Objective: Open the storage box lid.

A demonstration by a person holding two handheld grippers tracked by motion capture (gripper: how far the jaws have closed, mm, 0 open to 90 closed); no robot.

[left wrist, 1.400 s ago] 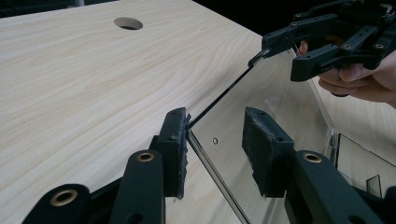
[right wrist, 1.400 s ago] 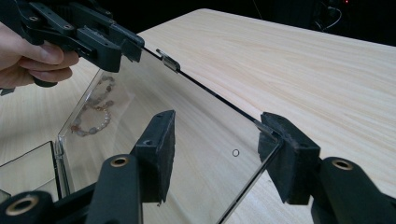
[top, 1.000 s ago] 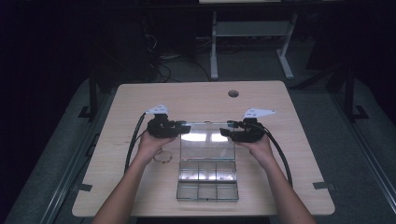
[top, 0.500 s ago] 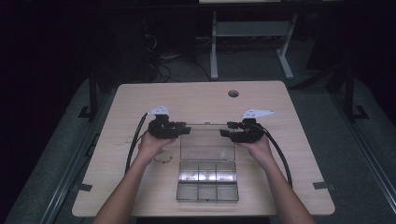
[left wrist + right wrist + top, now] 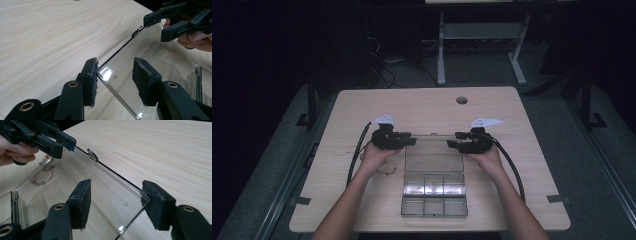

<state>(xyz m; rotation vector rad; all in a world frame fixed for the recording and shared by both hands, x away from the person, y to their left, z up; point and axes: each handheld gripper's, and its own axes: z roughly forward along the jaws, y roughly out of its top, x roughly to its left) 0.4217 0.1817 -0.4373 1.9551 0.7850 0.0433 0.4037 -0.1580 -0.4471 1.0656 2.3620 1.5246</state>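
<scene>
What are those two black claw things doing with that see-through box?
A person holds a gripper in each hand at a wooden table. The left gripper and the right gripper each stand at a corner of the clear lid of a clear compartment box, whose lid is swung open. Both sets of jaws have just been opening, with the lid's corners between them, one pad of each at the edge. A beaded bracelet lies on the table beside the box.
</scene>
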